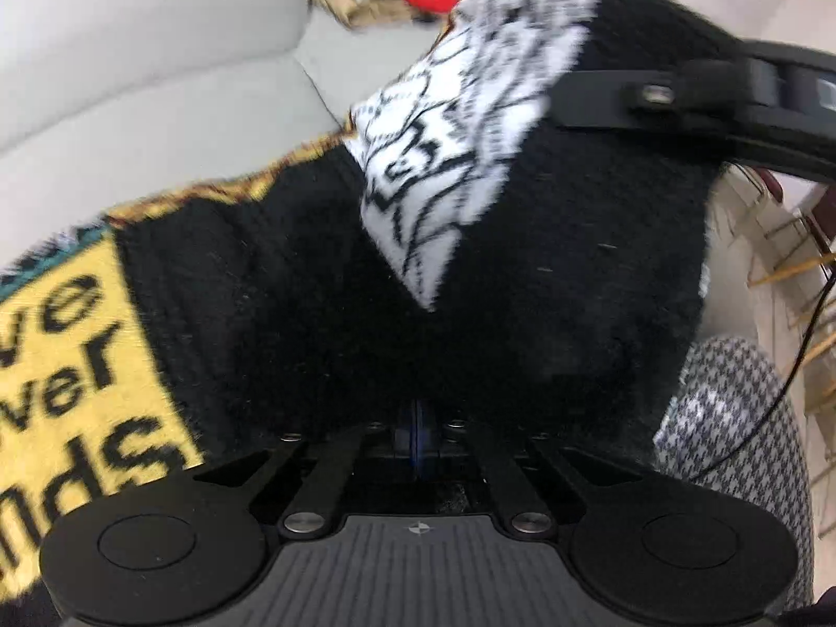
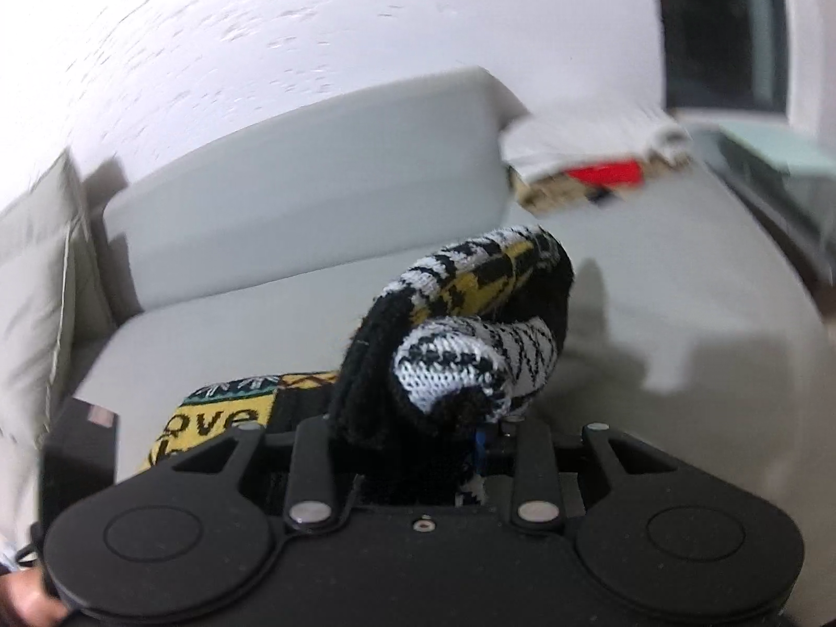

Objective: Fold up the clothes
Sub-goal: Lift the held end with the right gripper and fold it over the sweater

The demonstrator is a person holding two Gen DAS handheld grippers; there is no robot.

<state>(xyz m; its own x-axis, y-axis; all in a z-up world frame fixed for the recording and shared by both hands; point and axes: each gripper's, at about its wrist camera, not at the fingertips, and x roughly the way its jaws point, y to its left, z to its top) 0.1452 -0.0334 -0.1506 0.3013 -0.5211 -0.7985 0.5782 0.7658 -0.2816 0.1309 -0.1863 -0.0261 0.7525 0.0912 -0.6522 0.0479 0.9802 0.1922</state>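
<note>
A black knitted sweater (image 1: 313,287) with a white patterned band and a yellow lettered panel is held up over a grey sofa (image 1: 157,52). My left gripper (image 1: 418,439) is shut on the sweater's black edge; the cloth hides the fingertips. My right gripper (image 2: 483,444) is shut on a bunched fold of the same sweater (image 2: 470,345), which bulges above the jaws. The right gripper (image 1: 731,99) also shows at the upper right of the left wrist view, clamped on the sweater's top edge. The sweater's yellow panel (image 2: 219,423) hangs down at the lower left of the right wrist view.
A folded pile of white, tan and red clothes (image 2: 590,157) lies on the sofa seat at the back. The sofa backrest cushion (image 2: 313,183) runs behind. A houndstooth-patterned seat (image 1: 731,407) and wooden chair legs stand at the right of the left wrist view.
</note>
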